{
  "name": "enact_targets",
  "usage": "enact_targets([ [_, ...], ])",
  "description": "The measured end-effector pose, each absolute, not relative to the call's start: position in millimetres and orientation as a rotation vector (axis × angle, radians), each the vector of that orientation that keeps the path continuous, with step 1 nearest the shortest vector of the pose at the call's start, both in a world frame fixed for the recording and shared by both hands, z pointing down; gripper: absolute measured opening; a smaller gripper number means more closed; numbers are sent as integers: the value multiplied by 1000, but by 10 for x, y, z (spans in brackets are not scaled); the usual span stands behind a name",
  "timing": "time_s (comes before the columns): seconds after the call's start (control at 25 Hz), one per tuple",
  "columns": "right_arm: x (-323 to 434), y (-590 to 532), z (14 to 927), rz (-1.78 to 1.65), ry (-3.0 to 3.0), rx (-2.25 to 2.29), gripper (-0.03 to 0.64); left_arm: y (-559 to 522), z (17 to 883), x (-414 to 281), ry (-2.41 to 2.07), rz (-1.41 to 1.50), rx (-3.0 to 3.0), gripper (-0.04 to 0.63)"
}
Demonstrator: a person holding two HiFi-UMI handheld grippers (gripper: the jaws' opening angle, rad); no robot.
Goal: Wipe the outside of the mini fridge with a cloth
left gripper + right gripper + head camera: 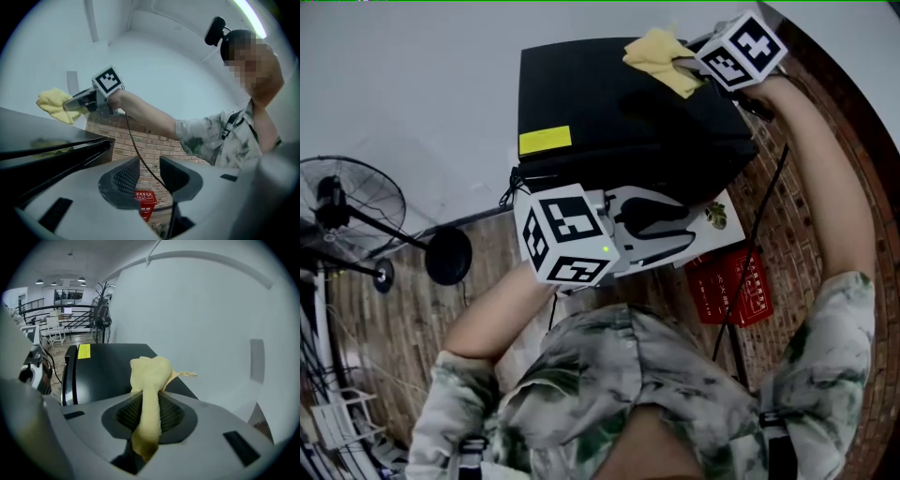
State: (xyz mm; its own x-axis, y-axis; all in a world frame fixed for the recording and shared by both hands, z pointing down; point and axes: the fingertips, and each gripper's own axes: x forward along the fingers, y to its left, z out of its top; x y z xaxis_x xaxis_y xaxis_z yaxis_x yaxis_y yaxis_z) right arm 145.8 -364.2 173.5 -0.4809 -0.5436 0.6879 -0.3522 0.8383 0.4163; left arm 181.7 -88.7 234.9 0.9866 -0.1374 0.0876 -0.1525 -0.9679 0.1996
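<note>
The black mini fridge stands against the white wall, with a yellow label on its top. My right gripper is shut on a yellow cloth and holds it on the fridge top at the far right corner. In the right gripper view the cloth runs between the jaws of the right gripper and bunches on the fridge. My left gripper hangs open in front of the fridge, nothing in it. In the left gripper view, the left gripper sits low beside the fridge, with the cloth above.
A red box lies on the brick floor right of the fridge, with a white printed box beside it. A standing fan and its round base are at the left. A black cable trails from the right gripper.
</note>
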Motion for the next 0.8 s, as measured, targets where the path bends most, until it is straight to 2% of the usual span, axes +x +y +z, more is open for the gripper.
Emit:
enact_targets([
  [0.24,333,-3408,1732,-348,-2184,440,95,-925,2378,1640,-305,129,2910,137],
  [0.48,-404,-3186,1970,-402,-2160,293,95,-930,2436,1473,-377,123,2899,137],
  [0.6,-514,-3242,2124,-409,-2128,263,95,-947,2432,1404,-401,112,2894,137],
  [0.8,-246,-3547,2249,-373,-2077,323,94,-980,2452,1380,-394,106,2892,137],
])
